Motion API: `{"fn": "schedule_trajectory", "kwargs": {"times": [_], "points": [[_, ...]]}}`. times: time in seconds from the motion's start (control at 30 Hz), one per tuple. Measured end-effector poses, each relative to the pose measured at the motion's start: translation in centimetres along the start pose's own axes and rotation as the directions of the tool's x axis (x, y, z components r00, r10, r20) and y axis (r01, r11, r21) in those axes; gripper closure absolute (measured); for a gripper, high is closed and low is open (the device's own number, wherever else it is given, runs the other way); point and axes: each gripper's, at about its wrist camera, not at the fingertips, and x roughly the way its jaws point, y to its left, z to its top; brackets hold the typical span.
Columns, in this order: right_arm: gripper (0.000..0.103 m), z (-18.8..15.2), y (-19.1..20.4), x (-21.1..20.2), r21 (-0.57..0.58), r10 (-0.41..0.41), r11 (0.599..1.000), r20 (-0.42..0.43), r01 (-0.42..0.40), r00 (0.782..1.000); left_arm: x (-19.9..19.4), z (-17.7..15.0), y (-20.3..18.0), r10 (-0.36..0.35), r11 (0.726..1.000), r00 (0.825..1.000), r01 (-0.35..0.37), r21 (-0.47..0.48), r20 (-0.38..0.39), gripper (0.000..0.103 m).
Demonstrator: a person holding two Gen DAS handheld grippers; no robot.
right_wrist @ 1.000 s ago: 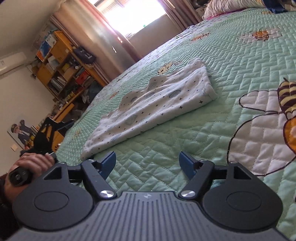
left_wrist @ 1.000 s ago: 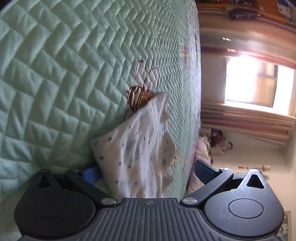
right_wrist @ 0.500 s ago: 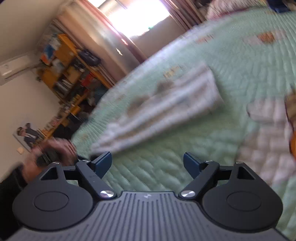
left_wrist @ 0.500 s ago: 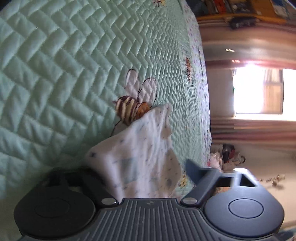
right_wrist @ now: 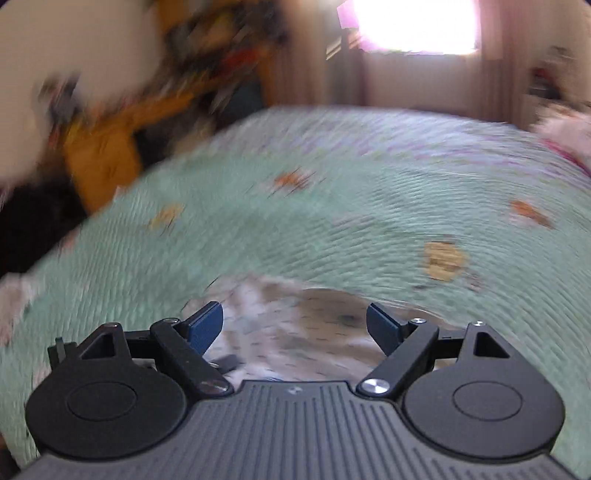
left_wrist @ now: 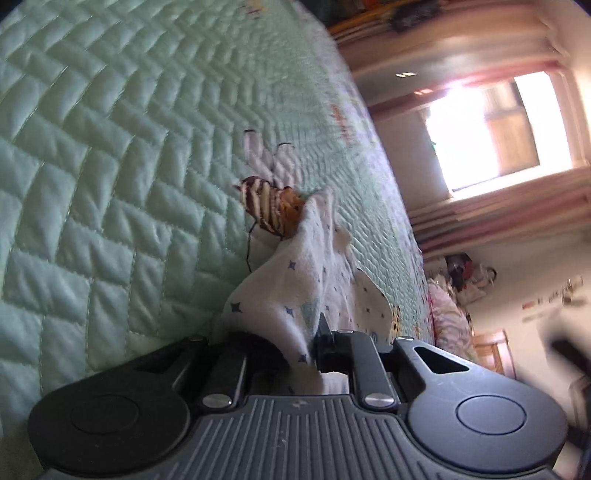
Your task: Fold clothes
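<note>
- The left gripper (left_wrist: 295, 343) was closing on a corner of the white star-printed garment (left_wrist: 295, 280), the cloth bunched between its jaws and pressed at the near end; the rest of the garment trailed away ahead of the jaws across the quilt.
- The right gripper (right_wrist: 295, 325) stood released, its blue pads (right_wrist: 205, 325) wide apart with nothing gripped between them, above a blurred stretch of the same white garment (right_wrist: 295, 332) lying directly under and just ahead of the jaws.
- The garment rested on a mint-green quilted bedspread (left_wrist: 110, 166); its far tip lay against an embroidered bee (left_wrist: 269, 210) ahead of the left gripper.
- In the left wrist view the quilt spread wide and bare to the left of the jaws, while the bed's edge ran close along their right, dropping toward the floor and a bright window (left_wrist: 487, 129) beyond.
- In the right wrist view, heavily smeared by motion, open quilt (right_wrist: 332, 203) stretched ahead of and to both sides of the jaws, dotted with small orange motifs.
- Past the quilt's far edge in that view, a window (right_wrist: 413, 26) glowed straight ahead, and orange shelving (right_wrist: 110, 147) with blurred contents, too smeared to tell, stood beyond the left edge.
- A pink-patterned bundle (left_wrist: 450, 325), possibly bedding, lay right of the left gripper near the bed's edge.
</note>
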Motion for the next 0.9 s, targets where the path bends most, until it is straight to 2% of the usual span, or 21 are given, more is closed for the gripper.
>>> {"fn": "schedule_trajectory", "kwargs": {"times": [0.07, 0.13, 0.2, 0.27, 0.33, 0.4, 0.43, 0.53, 0.57, 0.63, 0.67, 0.7, 0.8, 0.83, 0.9], "points": [[0.018, 2.8, 2.7, 4.6, -0.015, -0.022, 1.000, -0.144, 0.020, 0.989, -0.1, -0.2, -0.1, -0.017, 0.998, 1.000, 0.016, 0.054, 0.011, 0.086], [0.018, 5.1, 5.2, 8.6, -0.034, -0.069, 0.997, -0.249, 0.062, 0.966, 0.2, -0.3, -0.2, -0.037, 0.995, 0.999, 0.036, 0.091, 0.014, 0.086], [0.018, 6.9, 7.5, 12.1, -0.070, -0.150, 0.988, -0.325, 0.134, 0.934, 0.3, -0.2, -0.2, -0.050, 0.993, 0.999, 0.049, 0.106, 0.007, 0.086], [0.018, 8.1, 9.7, 15.3, -0.144, -0.257, 0.965, -0.378, 0.218, 0.890, 0.6, 0.2, -0.1, -0.064, 0.992, 0.998, 0.065, 0.107, -0.009, 0.085], [0.018, 7.9, 11.3, 17.7, -0.249, -0.367, 0.926, -0.403, 0.285, 0.838, 0.8, 0.4, 0.0, -0.078, 0.992, 0.997, 0.080, 0.103, -0.020, 0.085], [0.018, 7.3, 12.3, 20.4, -0.344, -0.469, 0.876, -0.448, 0.337, 0.761, 0.8, 0.4, 0.0, -0.089, 0.991, 0.996, 0.091, 0.103, -0.022, 0.085], [0.018, 6.9, 12.3, 21.2, -0.369, -0.495, 0.862, -0.464, 0.348, 0.734, 0.7, 0.4, 0.1, -0.094, 0.990, 0.995, 0.095, 0.099, -0.022, 0.085], [0.018, 6.0, 13.5, 23.4, -0.429, -0.555, 0.824, -0.486, 0.369, 0.675, 0.7, 0.7, 0.4, -0.111, 0.991, 0.993, 0.113, 0.066, -0.028, 0.085], [0.018, 6.0, 14.2, 23.8, -0.447, -0.571, 0.812, -0.478, 0.374, 0.667, 0.8, 0.9, 0.5, -0.116, 0.991, 0.993, 0.118, 0.057, -0.029, 0.085], [0.018, 6.1, 15.4, 24.5, -0.467, -0.581, 0.802, -0.469, 0.372, 0.665, 0.8, 0.8, 0.6, -0.120, 0.991, 0.992, 0.121, 0.054, -0.027, 0.085], [0.018, 6.0, 15.8, 24.9, -0.483, -0.596, 0.790, -0.465, 0.377, 0.655, 0.7, 0.8, 0.6, -0.121, 0.991, 0.992, 0.122, 0.056, -0.026, 0.085], [0.018, 5.8, 16.1, 25.4, -0.506, -0.622, 0.770, -0.458, 0.389, 0.635, 0.7, 0.8, 0.6, -0.122, 0.991, 0.992, 0.123, 0.056, -0.025, 0.085], [0.018, 4.9, 16.1, 26.6, -0.590, -0.716, 0.684, -0.434, 0.428, 0.546, 0.6, 0.9, 0.6, -0.124, 0.991, 0.992, 0.126, 0.054, -0.025, 0.085], [0.018, 4.6, 16.0, 26.9, -0.610, -0.737, 0.662, -0.427, 0.435, 0.523, 0.5, 0.9, 0.7, -0.126, 0.990, 0.992, 0.127, 0.053, -0.025, 0.085], [0.018, 4.4, 16.3, 27.4, -0.628, -0.759, 0.637, -0.410, 0.448, 0.505, 0.6, 0.9, 0.8, -0.128, 0.990, 0.991, 0.129, 0.057, -0.025, 0.085]]}}
